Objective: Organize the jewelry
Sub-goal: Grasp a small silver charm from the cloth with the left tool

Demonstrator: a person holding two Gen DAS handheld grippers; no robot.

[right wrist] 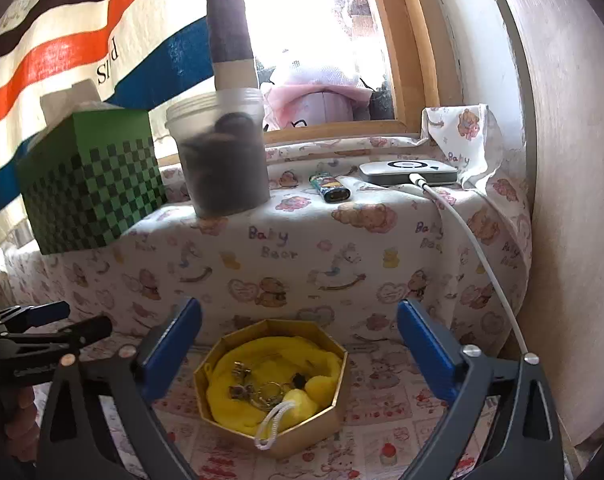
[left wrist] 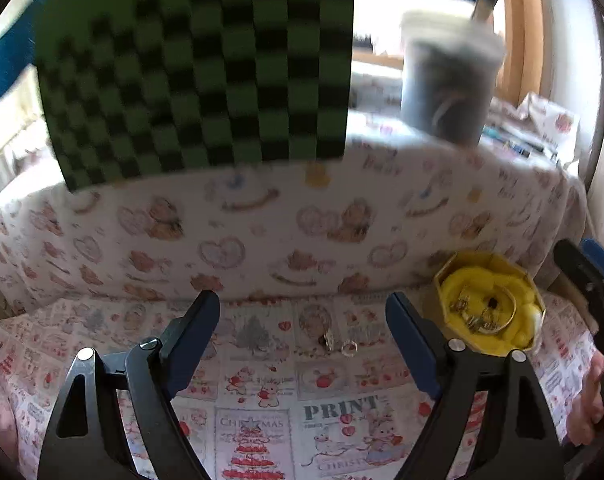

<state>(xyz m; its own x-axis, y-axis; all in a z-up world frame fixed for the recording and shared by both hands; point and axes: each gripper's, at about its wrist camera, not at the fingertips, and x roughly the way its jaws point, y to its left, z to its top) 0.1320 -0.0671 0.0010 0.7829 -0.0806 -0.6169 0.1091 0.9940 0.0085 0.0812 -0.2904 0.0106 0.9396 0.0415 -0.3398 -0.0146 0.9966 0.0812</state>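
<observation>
Loose ring (left wrist: 349,348) and charm (left wrist: 328,339): ahead between left gripper (left wrist: 302,312) fingers, jaws apart, empty; pinch low, carry rightward to box (left wrist: 441,280); right gripper (right wrist: 300,316) likewise apart.

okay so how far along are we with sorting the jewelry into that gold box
Mostly done, it seems. Several pieces already lie on the yellow cloth inside the gold box. Nothing is in hand: the left gripper and right gripper are both open and empty. Left to do: a small ring and a metal piece beside it lie on the printed cloth, ahead of the left gripper.
</observation>
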